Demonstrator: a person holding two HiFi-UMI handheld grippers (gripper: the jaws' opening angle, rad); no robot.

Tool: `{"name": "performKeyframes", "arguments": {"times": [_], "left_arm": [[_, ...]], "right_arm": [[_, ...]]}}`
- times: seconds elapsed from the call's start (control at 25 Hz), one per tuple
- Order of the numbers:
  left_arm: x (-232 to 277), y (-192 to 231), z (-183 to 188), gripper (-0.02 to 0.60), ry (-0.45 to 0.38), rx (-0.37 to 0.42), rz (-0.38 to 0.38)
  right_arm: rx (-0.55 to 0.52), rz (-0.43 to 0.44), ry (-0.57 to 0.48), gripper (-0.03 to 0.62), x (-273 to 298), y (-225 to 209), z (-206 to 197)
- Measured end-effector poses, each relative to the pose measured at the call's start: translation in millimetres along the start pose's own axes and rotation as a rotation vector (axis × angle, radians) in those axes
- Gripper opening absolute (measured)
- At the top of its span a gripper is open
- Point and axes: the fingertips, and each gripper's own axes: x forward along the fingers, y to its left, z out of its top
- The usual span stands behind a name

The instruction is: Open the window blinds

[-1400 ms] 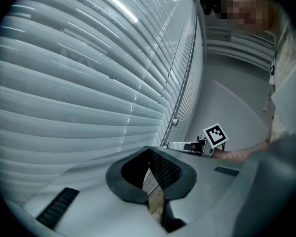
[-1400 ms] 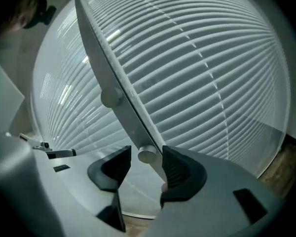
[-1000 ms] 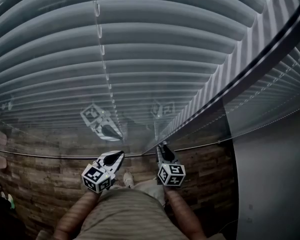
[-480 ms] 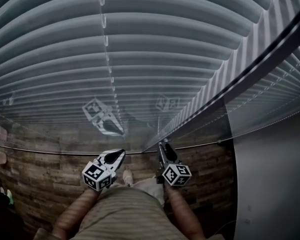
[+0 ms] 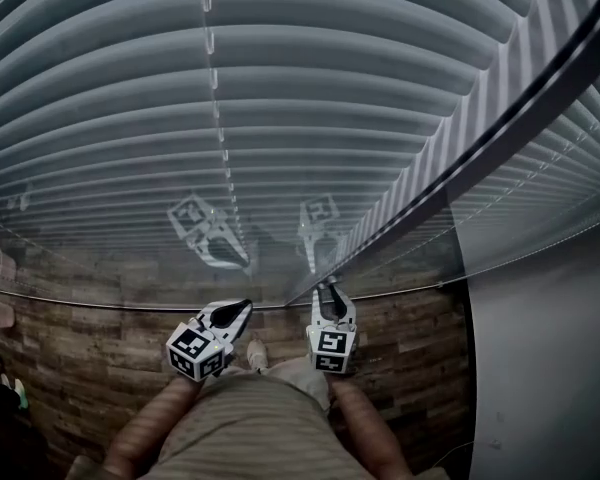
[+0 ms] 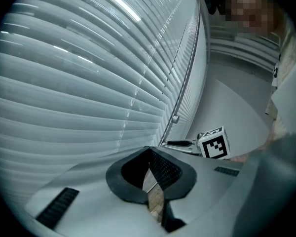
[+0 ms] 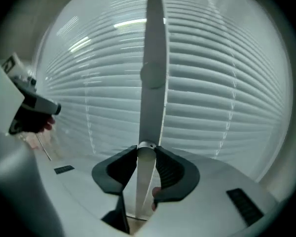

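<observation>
White hand-held right gripper (image 7: 147,151), black-lined at the jaws, has just been closing and now pinches the lower, capped end of the slim pale-grey plastic tilt wand (image 7: 153,78). The wand hangs straight down in front of the slats. I judge it light, stiff and smooth, so it may slip or spin in the grip. The best hold is near its bottom end, firm enough to twist it without bending it. Pale grey horizontal-slat window blinds (image 5: 280,88) fill the window ahead, the slats overlapping and shut, with thin white ladder cords (image 5: 218,138) running down them. White hand-held left gripper (image 6: 149,152) sits alongside, jaws together on nothing.
</observation>
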Motion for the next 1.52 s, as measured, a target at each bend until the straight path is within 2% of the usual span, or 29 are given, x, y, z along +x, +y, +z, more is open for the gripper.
{"name": "performKeyframes", "arguments": {"times": [0.04,0.12,0.24,0.36,0.48,0.56,0.64,0.68,0.8,0.84,1.0,1.12,1.2,1.36,1.44,1.48,1.52], "left_arm": [[0,-1,0,0.014,0.001,0.002,-0.003],[1,-2,0,0.014,0.002,0.006,-0.007],[2,-2,0,0.014,0.003,0.008,-0.009],[1,-1,0,0.014,0.003,0.006,-0.008],[1,1,-1,0.014,0.009,-0.006,-0.006],[2,0,-2,0.014,0.011,-0.007,-0.010],[3,-1,-2,0.014,0.013,-0.008,-0.013],[3,-1,-3,0.014,0.014,-0.007,-0.014],[3,0,-6,0.014,0.021,0.002,-0.013],[3,0,-6,0.014,0.024,0.002,-0.013],[5,-1,-7,0.014,0.037,-0.004,-0.007],[7,-1,-8,0.014,0.044,-0.001,-0.005],[9,-1,-8,0.014,0.048,0.002,-0.004],[11,-2,-8,0.014,0.057,0.007,-0.001],[8,-3,-10,0.014,0.055,0.004,0.003],[4,-2,-11,0.014,0.053,0.007,0.002],[1,0,-12,0.014,0.053,0.011,0.001]], "right_arm": [[-0.048,-0.011,0.005,0.126,0,2,1],[-0.007,0.023,0.000,0.126,0,2,1],[0.198,0.118,-0.045,0.145,-4,-3,1],[0.412,0.178,-0.063,0.164,-6,-11,-2],[0.530,0.228,-0.063,0.163,1,-11,-6],[0.561,0.244,-0.050,0.150,4,-8,-7],[0.498,0.214,-0.016,0.129,5,-6,-6],[0.405,0.178,0.004,0.129,5,-4,-6],[-0.004,0.030,0.051,0.127,3,2,-3],[-0.064,0.007,0.053,0.127,2,3,-2],[-0.015,0.040,0.020,0.127,2,3,-1],[0.146,0.121,-0.038,0.155,-4,2,3],[0.251,0.140,-0.058,0.160,-6,-4,2],[0.365,0.179,-0.060,0.139,1,-6,0],[0.369,0.186,-0.046,0.133,2,-1,0],[0.311,0.167,-0.035,0.130,1,4,2],[0.194,0.126,-0.023,0.129,0,11,5]]}}
